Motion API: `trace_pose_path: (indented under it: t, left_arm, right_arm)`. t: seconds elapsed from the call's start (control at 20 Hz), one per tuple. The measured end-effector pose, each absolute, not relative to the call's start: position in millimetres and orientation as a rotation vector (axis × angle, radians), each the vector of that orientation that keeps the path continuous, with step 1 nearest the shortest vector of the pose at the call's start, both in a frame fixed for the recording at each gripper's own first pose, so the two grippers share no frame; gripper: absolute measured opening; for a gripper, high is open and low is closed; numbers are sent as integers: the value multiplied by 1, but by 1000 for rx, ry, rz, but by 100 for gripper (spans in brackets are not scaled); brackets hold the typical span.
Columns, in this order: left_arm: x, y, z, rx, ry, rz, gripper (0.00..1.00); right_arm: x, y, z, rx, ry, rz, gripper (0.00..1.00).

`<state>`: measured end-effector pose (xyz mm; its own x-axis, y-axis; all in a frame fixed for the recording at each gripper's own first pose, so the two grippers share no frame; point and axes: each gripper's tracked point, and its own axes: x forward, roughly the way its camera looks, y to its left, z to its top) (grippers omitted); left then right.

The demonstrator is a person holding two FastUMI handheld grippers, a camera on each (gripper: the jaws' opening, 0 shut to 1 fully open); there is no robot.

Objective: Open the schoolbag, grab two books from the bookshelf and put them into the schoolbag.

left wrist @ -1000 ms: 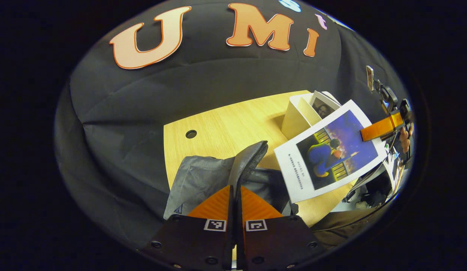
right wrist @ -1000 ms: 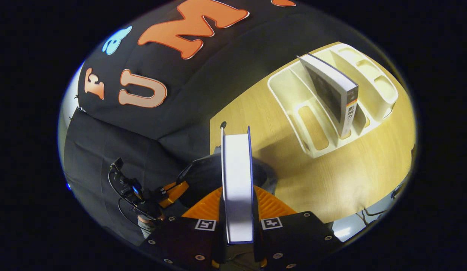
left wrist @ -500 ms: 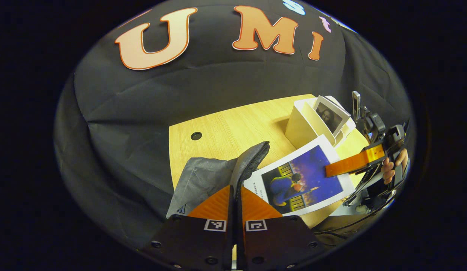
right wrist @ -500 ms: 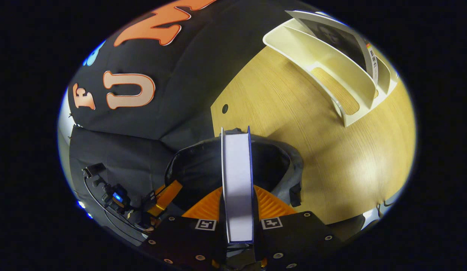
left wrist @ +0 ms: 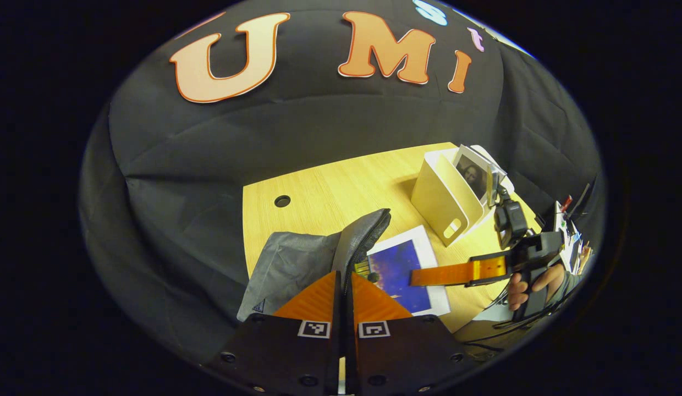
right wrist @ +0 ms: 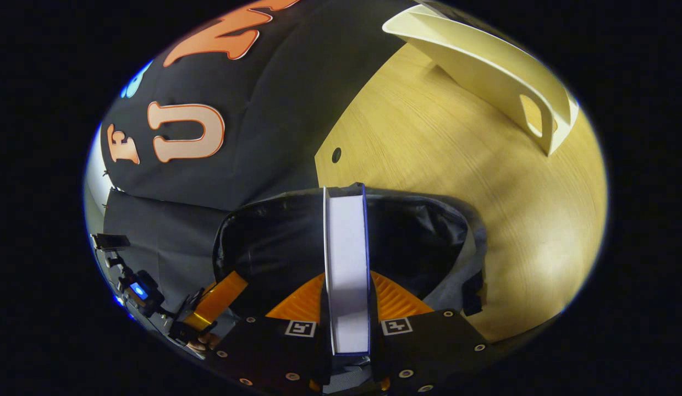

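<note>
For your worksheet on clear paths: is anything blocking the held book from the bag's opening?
Nothing visible. The right gripper holds the book at the bag mouth, which the left gripper holds open by its edge.

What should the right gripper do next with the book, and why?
Probably keep lowering the book into the bag, then let go. The right gripper clamps it edge-on over the dark open mouth, and the left gripper pinches the bag's rim, holding it open.
</note>
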<state>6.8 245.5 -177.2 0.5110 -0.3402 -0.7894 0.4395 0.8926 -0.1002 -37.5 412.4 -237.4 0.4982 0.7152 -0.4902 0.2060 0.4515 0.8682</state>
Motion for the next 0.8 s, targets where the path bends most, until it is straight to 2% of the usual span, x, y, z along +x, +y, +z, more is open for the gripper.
trace_pose_path:
  t: [0.3, 0.45, 0.55, 0.6, 0.7, 0.75, 0.8]
  left_arm:
    - [7, 241, -177, 90, 914, -477, 5]
    - [8, 240, -177, 83, 910, -468, 5]
    - [8, 239, -179, 79, 914, -467, 5]
    - [6, 239, -180, 78, 915, -470, 5]
    - [8, 240, -182, 75, 914, -458, 5]
    - [8, 239, -183, 72, 912, -453, 5]
    - [6, 239, -185, 71, 913, -453, 5]
  right_arm:
    - [-26, 443, -255, 1124, 1001, 376, 29]
    - [-27, 464, -261, 1127, 1035, 411, 32]
    - [-32, 468, -256, 1120, 1060, 435, 41]
    - [-37, 468, -255, 1093, 1089, 435, 58]
    - [-45, 454, -263, 1014, 1138, 410, 78]
    - [-49, 444, -266, 985, 1161, 396, 98]
    - [-50, 435, -265, 969, 1167, 391, 98]
